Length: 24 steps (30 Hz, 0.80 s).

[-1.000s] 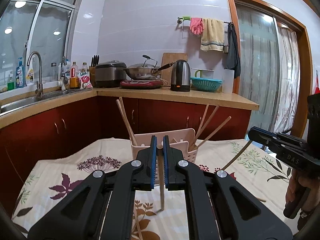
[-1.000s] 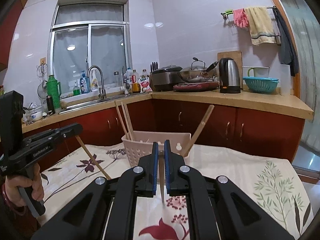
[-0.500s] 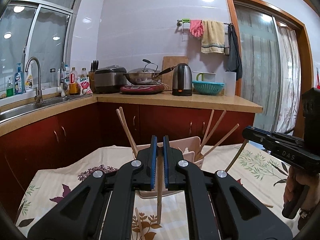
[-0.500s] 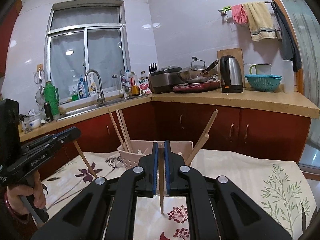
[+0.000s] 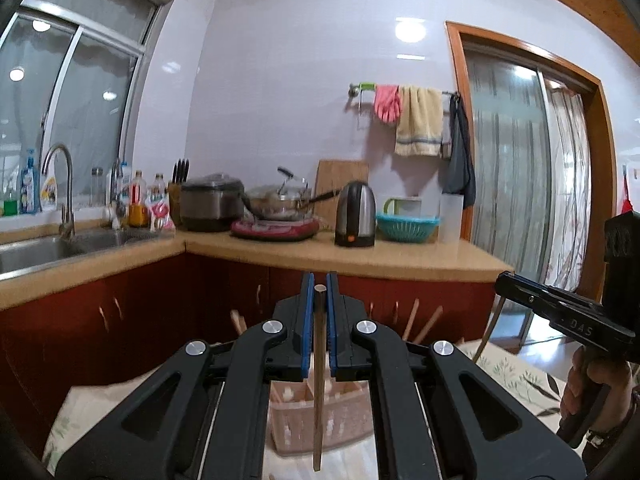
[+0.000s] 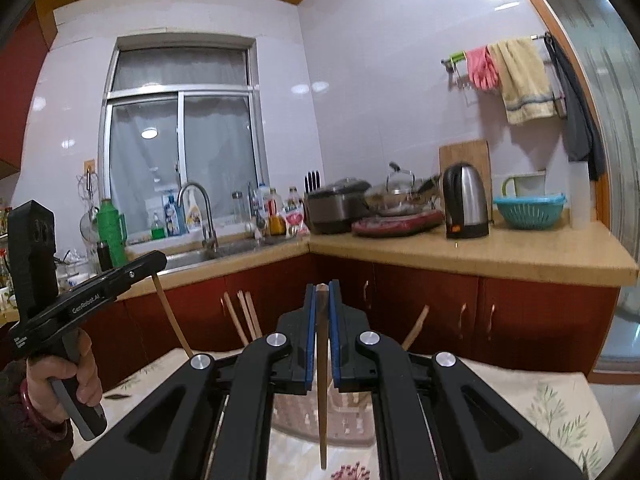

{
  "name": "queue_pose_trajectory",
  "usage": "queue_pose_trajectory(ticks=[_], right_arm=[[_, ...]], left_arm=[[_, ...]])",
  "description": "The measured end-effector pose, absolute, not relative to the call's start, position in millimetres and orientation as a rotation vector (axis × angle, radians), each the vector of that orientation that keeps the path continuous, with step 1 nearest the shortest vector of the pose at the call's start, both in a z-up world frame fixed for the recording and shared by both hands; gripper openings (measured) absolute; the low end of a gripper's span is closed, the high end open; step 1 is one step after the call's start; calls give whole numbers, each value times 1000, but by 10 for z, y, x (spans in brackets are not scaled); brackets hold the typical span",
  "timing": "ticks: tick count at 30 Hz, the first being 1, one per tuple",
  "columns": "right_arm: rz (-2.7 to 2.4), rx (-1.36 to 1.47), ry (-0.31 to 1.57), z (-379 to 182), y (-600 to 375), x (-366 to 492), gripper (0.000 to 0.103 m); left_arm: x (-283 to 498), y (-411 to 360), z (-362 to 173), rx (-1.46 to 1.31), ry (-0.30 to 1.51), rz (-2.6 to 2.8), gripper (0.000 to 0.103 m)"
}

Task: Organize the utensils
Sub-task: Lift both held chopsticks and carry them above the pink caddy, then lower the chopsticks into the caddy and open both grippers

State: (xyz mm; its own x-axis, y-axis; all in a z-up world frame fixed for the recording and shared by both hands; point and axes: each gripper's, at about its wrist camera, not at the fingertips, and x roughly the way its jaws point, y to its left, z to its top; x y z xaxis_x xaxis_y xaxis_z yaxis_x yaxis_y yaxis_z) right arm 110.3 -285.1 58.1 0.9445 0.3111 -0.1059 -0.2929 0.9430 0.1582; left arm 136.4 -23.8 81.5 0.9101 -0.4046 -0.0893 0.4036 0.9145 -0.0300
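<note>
My left gripper [image 5: 319,286] is shut on a wooden chopstick [image 5: 318,392] that hangs straight down above the pink slotted utensil basket [image 5: 320,428]. My right gripper [image 6: 322,290] is shut on a darker wooden chopstick [image 6: 322,396] that hangs down over the same basket [image 6: 344,420]. Several chopsticks [image 6: 242,316] stand tilted in the basket. The left gripper also shows in the right wrist view [image 6: 154,258] with its chopstick [image 6: 172,318]. The right gripper shows in the left wrist view [image 5: 504,282].
The basket stands on a table with a floral cloth [image 6: 560,404]. Behind it run red cabinets and a wooden counter [image 5: 400,258] with a kettle [image 5: 355,214], cooker, wok, teal colander and a sink [image 5: 48,248].
Both grippers have risen with their chopsticks. The basket has dropped lower in both views and now sits mostly behind the gripper bodies.
</note>
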Motion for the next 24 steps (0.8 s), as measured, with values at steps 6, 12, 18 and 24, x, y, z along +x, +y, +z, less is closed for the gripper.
queue_pose_trajectory(ticks=[6, 12, 18, 24], right_arm=[[319, 131, 77, 824, -2840, 1294, 7], [324, 130, 36, 964, -2812, 1501, 7], [311, 128, 25, 949, -2775, 1810, 7], [308, 143, 75, 717, -2720, 2084, 7]], left_arm=[[1495, -293, 1123, 2, 22, -406, 7], [1713, -383, 1305, 16, -23, -396, 7], [1991, -434, 1281, -10, -36, -381, 7], [2271, -472, 1066, -37, 18, -374, 7]])
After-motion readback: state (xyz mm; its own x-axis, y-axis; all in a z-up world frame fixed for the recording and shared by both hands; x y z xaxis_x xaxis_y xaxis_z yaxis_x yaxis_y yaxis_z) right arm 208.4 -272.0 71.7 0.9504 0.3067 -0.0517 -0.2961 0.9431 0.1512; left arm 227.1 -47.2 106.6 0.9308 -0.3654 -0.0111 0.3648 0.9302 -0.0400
